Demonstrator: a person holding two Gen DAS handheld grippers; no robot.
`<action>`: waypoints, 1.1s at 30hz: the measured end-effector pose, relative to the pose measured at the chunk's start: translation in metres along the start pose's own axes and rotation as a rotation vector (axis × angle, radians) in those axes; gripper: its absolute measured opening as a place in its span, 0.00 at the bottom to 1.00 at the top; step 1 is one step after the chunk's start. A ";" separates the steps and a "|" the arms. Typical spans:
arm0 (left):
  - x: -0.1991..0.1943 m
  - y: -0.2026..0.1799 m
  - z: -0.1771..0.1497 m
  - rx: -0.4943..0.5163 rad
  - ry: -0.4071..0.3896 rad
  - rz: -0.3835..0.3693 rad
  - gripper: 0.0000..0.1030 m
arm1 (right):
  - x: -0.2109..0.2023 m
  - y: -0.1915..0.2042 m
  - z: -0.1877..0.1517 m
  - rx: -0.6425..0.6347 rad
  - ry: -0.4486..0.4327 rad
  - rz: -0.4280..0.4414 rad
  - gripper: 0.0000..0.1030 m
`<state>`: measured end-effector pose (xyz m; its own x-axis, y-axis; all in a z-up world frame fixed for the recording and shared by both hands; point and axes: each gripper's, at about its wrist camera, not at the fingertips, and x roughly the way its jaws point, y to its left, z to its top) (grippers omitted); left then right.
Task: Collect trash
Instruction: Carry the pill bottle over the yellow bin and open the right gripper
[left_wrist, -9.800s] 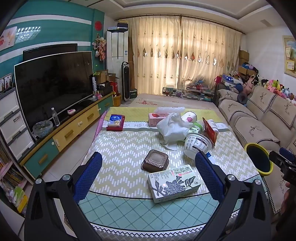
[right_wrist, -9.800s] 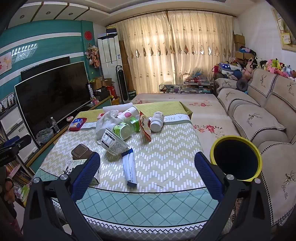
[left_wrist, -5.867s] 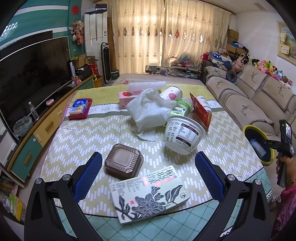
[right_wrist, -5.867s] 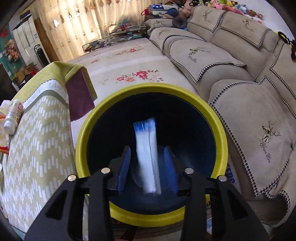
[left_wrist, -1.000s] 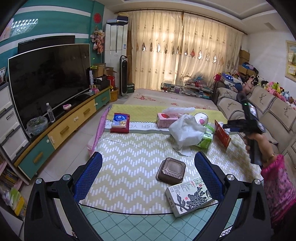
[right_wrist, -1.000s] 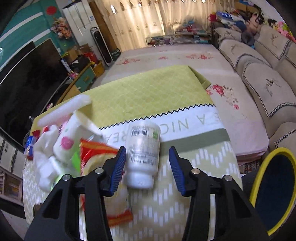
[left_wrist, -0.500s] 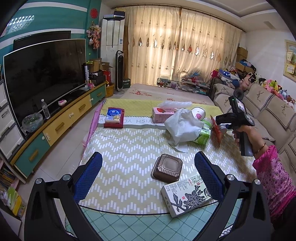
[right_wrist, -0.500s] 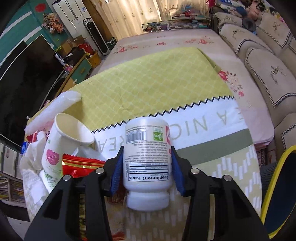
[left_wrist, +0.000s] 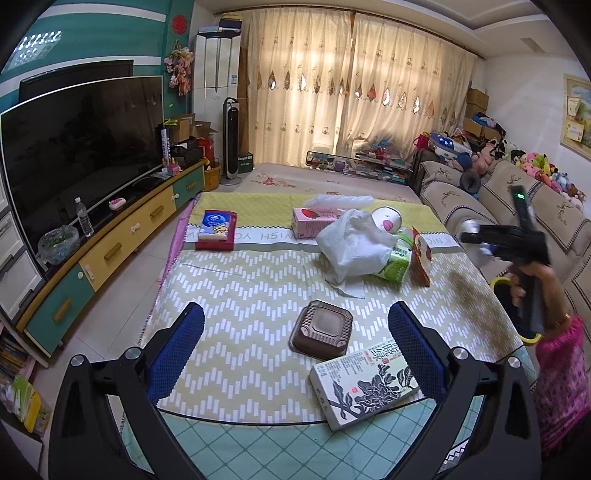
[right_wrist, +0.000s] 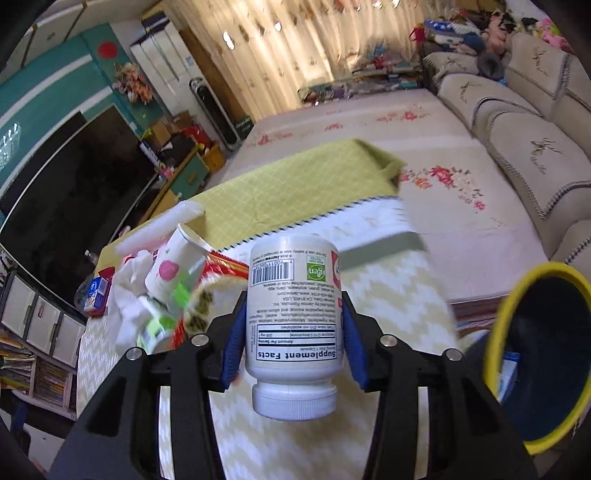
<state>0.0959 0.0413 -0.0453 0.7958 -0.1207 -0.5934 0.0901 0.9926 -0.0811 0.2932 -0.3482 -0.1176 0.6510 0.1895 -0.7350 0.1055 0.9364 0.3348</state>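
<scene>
My right gripper (right_wrist: 293, 321) is shut on a white supplement bottle (right_wrist: 293, 306), lifted off the table with its cap toward the camera. The yellow-rimmed black trash bin (right_wrist: 532, 354) stands low at the right, beside the table. In the left wrist view the right gripper (left_wrist: 476, 240) shows at the table's right edge with the bottle blurred in it. My left gripper (left_wrist: 295, 347) is open and empty above the near table edge. A brown tray (left_wrist: 321, 330) and a floral box (left_wrist: 364, 384) lie just ahead of it.
A heap of a white tissue (left_wrist: 351, 245), a green carton (left_wrist: 399, 262), a red packet (left_wrist: 421, 254) and a paper cup (left_wrist: 386, 219) lies mid-table. A pink box (left_wrist: 308, 221) and a blue-red box (left_wrist: 216, 230) lie farther back. TV stand at left, sofa (left_wrist: 491, 206) at right.
My right gripper has closed on the supplement bottle and lifted it off the table, swinging right toward the bin. The left gripper has stayed open and nearly still.
</scene>
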 end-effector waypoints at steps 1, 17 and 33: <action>0.000 -0.002 -0.001 0.002 0.001 -0.003 0.95 | -0.012 -0.010 -0.006 0.011 -0.017 -0.007 0.43; 0.010 -0.042 -0.001 0.046 0.027 -0.047 0.95 | -0.060 -0.201 -0.061 0.235 -0.079 -0.332 0.43; 0.025 -0.058 0.002 0.075 0.056 -0.053 0.95 | -0.044 -0.230 -0.078 0.249 -0.031 -0.387 0.51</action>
<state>0.1120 -0.0192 -0.0544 0.7545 -0.1710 -0.6337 0.1771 0.9827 -0.0543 0.1820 -0.5486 -0.2083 0.5498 -0.1726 -0.8173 0.5204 0.8361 0.1735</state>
